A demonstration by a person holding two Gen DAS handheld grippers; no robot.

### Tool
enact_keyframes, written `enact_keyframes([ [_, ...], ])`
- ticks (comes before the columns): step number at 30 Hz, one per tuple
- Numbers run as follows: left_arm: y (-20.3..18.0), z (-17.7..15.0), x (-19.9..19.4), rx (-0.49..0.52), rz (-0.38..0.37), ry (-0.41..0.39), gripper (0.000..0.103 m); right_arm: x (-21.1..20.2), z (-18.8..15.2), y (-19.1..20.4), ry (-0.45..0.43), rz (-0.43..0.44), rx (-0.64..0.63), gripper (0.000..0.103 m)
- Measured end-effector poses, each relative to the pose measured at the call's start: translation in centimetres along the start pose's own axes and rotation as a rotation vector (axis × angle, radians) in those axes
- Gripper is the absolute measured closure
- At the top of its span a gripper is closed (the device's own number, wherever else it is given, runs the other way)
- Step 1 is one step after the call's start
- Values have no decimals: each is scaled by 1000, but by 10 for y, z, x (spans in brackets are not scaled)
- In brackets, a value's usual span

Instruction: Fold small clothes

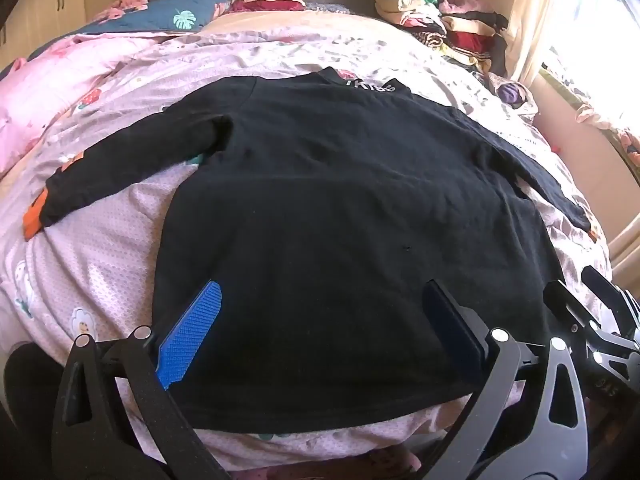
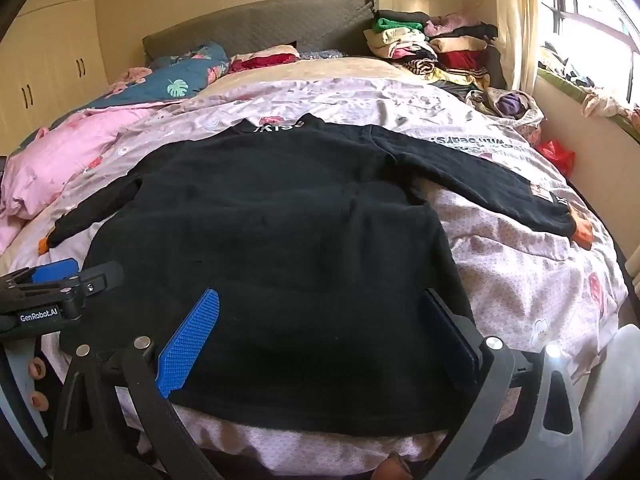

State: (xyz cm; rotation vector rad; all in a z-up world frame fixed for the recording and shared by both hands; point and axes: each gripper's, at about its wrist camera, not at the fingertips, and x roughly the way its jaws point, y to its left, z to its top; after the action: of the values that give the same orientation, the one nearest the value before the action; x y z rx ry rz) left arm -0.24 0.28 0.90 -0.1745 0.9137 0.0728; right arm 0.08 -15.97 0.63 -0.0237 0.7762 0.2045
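Note:
A small black long-sleeved top (image 1: 340, 208) lies spread flat on the bed, collar at the far side with white lettering, both sleeves out to the sides with orange cuffs. It also shows in the right wrist view (image 2: 280, 248). My left gripper (image 1: 320, 300) is open over the hem near the bed's front edge, holding nothing. My right gripper (image 2: 320, 308) is open over the hem a little further right, also empty. The left gripper appears at the left edge of the right wrist view (image 2: 60, 280). The right gripper's black frame shows at the right edge of the left wrist view (image 1: 592, 312).
The pink patterned bedspread (image 1: 100, 248) covers the bed. A pile of folded clothes (image 2: 436, 52) sits at the far right by the headboard. A pink quilt (image 2: 60, 168) and a blue leaf-print quilt (image 2: 176, 80) lie at the far left. A window and curtain are on the right.

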Motion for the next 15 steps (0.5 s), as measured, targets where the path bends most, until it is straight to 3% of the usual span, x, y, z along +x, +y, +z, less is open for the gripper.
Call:
enact_keyframes([
  [15, 0, 0, -2, 0, -1, -6, 8, 0, 2, 0, 2, 0, 6, 4],
])
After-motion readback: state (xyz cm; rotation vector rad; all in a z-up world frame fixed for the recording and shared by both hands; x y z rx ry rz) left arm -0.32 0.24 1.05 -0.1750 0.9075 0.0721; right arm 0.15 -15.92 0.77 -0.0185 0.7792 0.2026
